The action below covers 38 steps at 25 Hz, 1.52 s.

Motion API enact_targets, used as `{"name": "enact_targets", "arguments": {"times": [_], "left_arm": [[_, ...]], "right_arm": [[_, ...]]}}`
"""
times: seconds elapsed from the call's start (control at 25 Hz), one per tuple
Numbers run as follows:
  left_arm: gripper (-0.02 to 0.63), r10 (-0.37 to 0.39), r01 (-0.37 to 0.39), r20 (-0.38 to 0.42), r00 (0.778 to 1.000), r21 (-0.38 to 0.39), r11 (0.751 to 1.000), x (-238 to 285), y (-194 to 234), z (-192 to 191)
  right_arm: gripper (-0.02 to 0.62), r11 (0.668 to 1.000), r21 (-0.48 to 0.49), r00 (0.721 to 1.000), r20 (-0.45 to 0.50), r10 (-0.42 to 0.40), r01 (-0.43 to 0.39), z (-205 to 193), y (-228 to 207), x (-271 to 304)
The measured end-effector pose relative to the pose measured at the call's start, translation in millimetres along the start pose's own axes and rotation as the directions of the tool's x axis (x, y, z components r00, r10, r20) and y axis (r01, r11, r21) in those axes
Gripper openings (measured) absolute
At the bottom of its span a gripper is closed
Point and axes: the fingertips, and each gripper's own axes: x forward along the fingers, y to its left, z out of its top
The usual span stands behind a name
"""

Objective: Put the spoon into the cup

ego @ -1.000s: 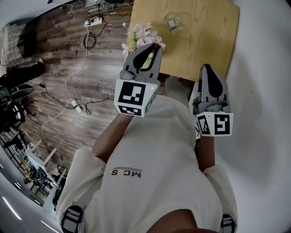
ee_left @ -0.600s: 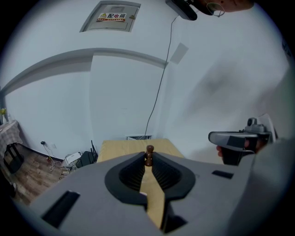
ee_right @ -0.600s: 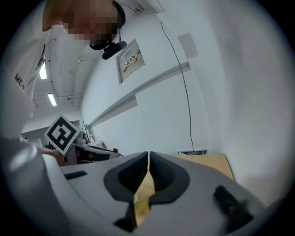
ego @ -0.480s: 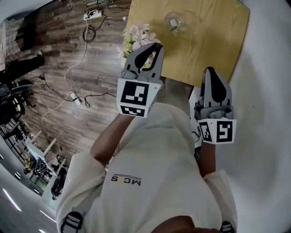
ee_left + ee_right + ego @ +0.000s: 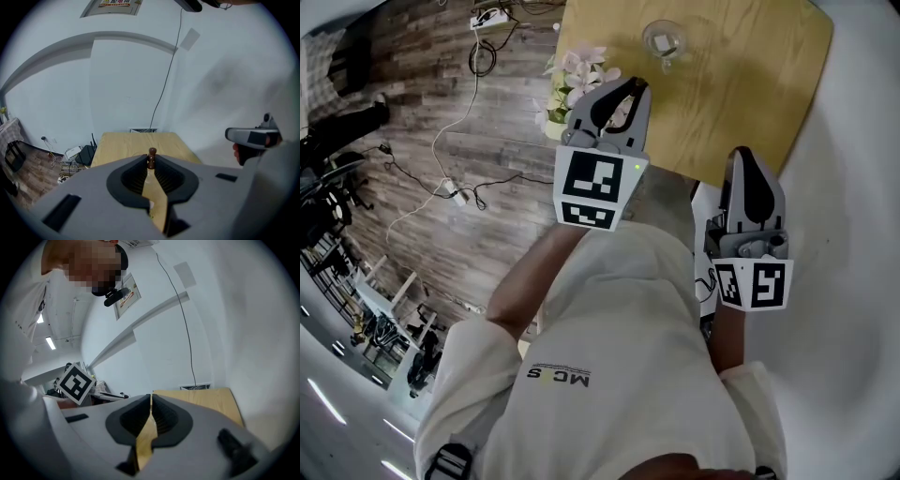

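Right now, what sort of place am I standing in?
Probably an office or lab workroom rather than a home: loose cables and a power strip trail over the plank floor, and a small wooden table stands against a plain white wall.

A light wooden desk [image 5: 741,84] stands against a plain white wall [image 5: 126,84], its far edge near a low vent [image 5: 143,130]. A thin cable [image 5: 165,79] runs down the wall. Left of the desk, a dark wood-plank floor [image 5: 412,103] carries loose cords [image 5: 455,194] and a power strip [image 5: 487,17]. Strip lights [image 5: 50,343] glow overhead.
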Motion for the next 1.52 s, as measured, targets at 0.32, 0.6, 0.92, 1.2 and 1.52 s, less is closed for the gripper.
{"name": "enact_targets", "arguments": {"times": [0.32,0.6,0.92,1.2,1.52], "left_arm": [[0.052,0.011,-0.011,-0.062,0.998,0.004,1.000,34,4,-23],[0.052,0.005,-0.006,-0.098,0.995,-0.007,1.000,59,3,-38],[0.052,0.007,-0.007,-0.137,0.990,0.002,1.000,79,9,-47],[0.055,0.023,-0.022,-0.176,0.984,0.006,1.000,88,7,-56],[0.134,-0.018,0.019,-0.170,0.985,0.001,1.000,88,-2,-51]], "right_arm": [[0.034,0.999,0.041,1.000,-0.006,-0.017,0.017,-9,-13,6],[0.034,0.998,0.065,1.000,-0.015,-0.020,0.021,-18,-21,13],[0.034,0.996,0.083,0.999,-0.019,-0.034,0.035,-25,-31,19],[0.034,0.995,0.090,0.999,-0.019,-0.042,0.043,-28,-40,12],[0.034,0.995,0.094,0.999,-0.007,-0.041,0.041,-22,-40,9]]}}
